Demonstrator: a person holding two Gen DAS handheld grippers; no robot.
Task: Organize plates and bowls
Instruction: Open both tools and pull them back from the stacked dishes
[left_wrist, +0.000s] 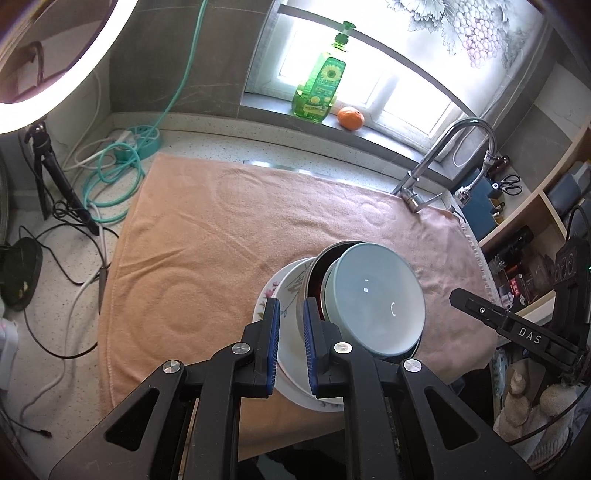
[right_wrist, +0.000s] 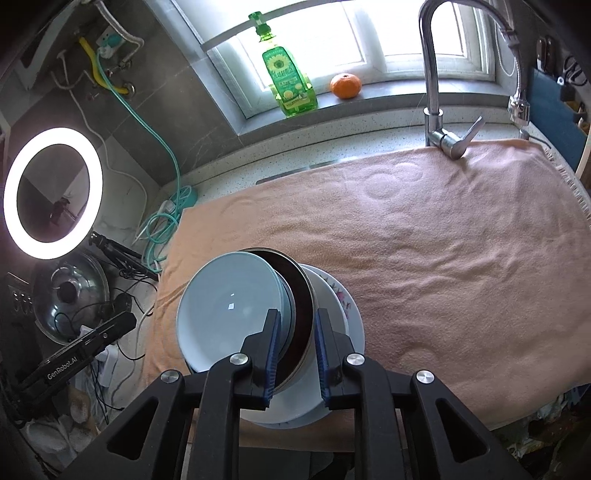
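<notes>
- The step in hand looks like the end of stacking: a pale blue bowl (left_wrist: 376, 295) sits tilted inside a dark-lined metal bowl (left_wrist: 318, 275), which rests on a floral-rimmed white plate (left_wrist: 267, 295), all on the peach towel (left_wrist: 221, 221) over the counter (left_wrist: 207, 140), near its front edge.
- The left gripper (left_wrist: 290, 345) hangs above the plate's near side with jaws almost pressed together and nothing between the pads.
- The right gripper (right_wrist: 296, 354) hovers over the stack with a narrow gap between its jaws; the metal bowl's rim shows behind that gap, but I judge it is not pinched, though the view leaves some doubt.
- Next move, as I judge it: either straighten the leaning blue bowl so it nests flat, or clear off; the tilt could let it slide.
- Count: one blue bowl, one metal bowl, one plate for certain; a second white plate (right_wrist: 295, 415) may lie beneath, hard to tell.
- Elsewhere: one green dish soap bottle (left_wrist: 319, 85), one orange (left_wrist: 350, 118), one faucet (right_wrist: 432, 74), one ring light (right_wrist: 53, 194).
</notes>
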